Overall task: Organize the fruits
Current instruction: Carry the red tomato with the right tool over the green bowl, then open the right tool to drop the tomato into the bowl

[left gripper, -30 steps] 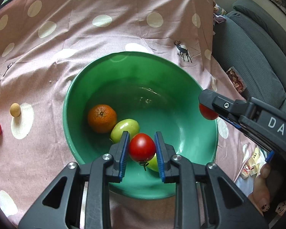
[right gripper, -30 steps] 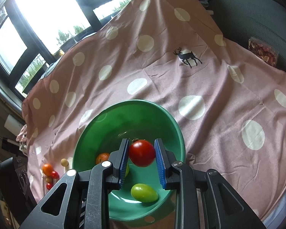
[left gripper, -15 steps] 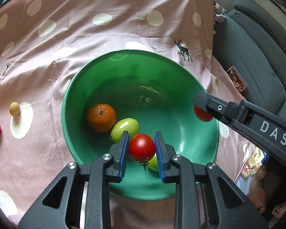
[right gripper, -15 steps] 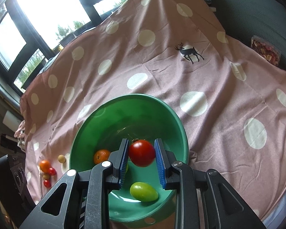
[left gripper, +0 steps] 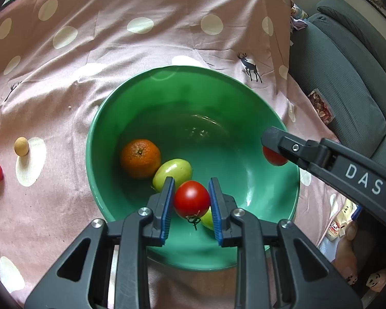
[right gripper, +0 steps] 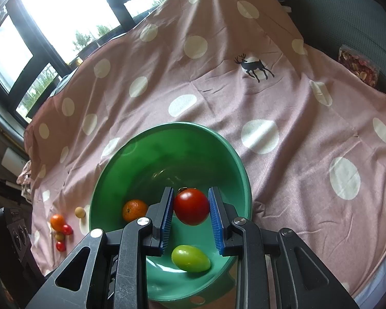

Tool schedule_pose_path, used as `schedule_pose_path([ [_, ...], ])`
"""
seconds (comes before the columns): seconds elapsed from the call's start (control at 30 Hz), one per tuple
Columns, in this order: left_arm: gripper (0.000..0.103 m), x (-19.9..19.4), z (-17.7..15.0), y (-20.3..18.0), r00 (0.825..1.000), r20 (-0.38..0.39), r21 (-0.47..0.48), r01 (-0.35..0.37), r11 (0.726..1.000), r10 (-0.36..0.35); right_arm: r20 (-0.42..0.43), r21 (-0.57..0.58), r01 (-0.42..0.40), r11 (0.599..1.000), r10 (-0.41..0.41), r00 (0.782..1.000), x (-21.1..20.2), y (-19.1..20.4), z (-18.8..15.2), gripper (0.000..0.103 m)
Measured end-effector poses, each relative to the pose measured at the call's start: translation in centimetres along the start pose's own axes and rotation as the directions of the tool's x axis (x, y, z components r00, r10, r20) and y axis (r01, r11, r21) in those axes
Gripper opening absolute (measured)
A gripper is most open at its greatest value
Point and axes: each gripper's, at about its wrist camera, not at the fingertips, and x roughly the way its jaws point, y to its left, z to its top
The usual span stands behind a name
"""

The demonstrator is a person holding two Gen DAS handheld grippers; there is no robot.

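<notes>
1. The left gripper (left gripper: 191, 199) is clamped on a red tomato (left gripper: 191, 198), its blue ribbed pads pressing both sides of the fruit. This tomato is glossy and round, and its dark green stem hangs down below it. It is held above the near part of the green bowl (left gripper: 108, 118).
2. The right gripper (right gripper: 191, 206) is likewise closed on a second red tomato (right gripper: 191, 206), a deep, shiny red with a little stem showing at the top. It hangs over the bowl's (right gripper: 234, 154) inner space, near the right rim. In the left wrist view this gripper comes in from the right, and the tomato peeks out beneath its finger.
3. Inside the bowl lies an orange (left gripper: 140, 158) with a dimpled skin and a dark navel, touching a smooth yellow-green fruit (left gripper: 173, 171) beside it. A second green fruit (right gripper: 191, 258) rests lower down toward the near wall.
4. The bowl is smooth, glossy and deep, standing on a pink cloth (left gripper: 90, 51) with white dots and a small deer print (left gripper: 249, 65).
5. To the left, well apart from the bowl, a small tan ball (left gripper: 21, 146) sits on a white dot, and a cluster of small red and orange fruits (right gripper: 60, 228) lies on the cloth beyond it.
6. A grey sofa (left gripper: 347, 77) stands beside the cloth on the right.
</notes>
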Motion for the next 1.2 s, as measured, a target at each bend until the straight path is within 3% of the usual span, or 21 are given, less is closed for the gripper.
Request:
schedule_pose_path([
  [0.33,0.027,0.0,0.1,-0.1,1.0,-0.006,0.0,0.005,1.0,-0.005,-0.01,0.007,0.011,1.0,-0.011,1.0,0.1,-0.2,0.0,0.028],
  [0.47,0.037,-0.5,0.0,0.0,0.999,0.01,-0.015,0.036,0.999,-0.036,-0.023,0.005,0.004,1.0,-0.004,1.0,0.2,-0.1,0.0,0.028],
  [0.53,0.046,-0.9,0.0,-0.2,0.999,0.019,-0.007,0.031,0.999,-0.031,-0.022,0.005,-0.003,1.0,0.003,1.0,0.1,-0.1,0.0,0.036],
  [0.6,0.05,-1.5,-0.1,-0.3,0.999,0.035,0.004,0.025,1.0,-0.025,-0.014,0.002,-0.001,1.0,0.001,1.0,-0.1,0.0,-0.1,0.047],
  [0.73,0.054,-2.8,-0.2,0.2,0.998,0.061,-0.002,0.029,1.0,-0.029,0.001,-0.003,0.004,1.0,-0.004,1.0,-0.5,0.3,-0.1,0.047],
  [0.9,0.065,-5.1,-0.5,1.5,0.992,0.124,-0.029,0.033,0.999,-0.029,0.025,-0.018,0.021,1.0,-0.02,0.999,-1.1,0.8,-0.2,0.057],
  [1.07,0.067,-7.3,-0.9,3.5,0.985,0.173,-0.069,0.022,0.997,-0.01,0.051,-0.045,0.06,0.997,-0.057,0.997,-1.6,2.0,-0.2,0.058],
  [1.2,0.074,-9.0,-1.4,5.9,0.978,0.207,-0.125,0.029,0.992,-0.003,0.077,-0.066,0.064,0.996,-0.058,0.995,-1.9,3.1,-0.5,0.07],
])
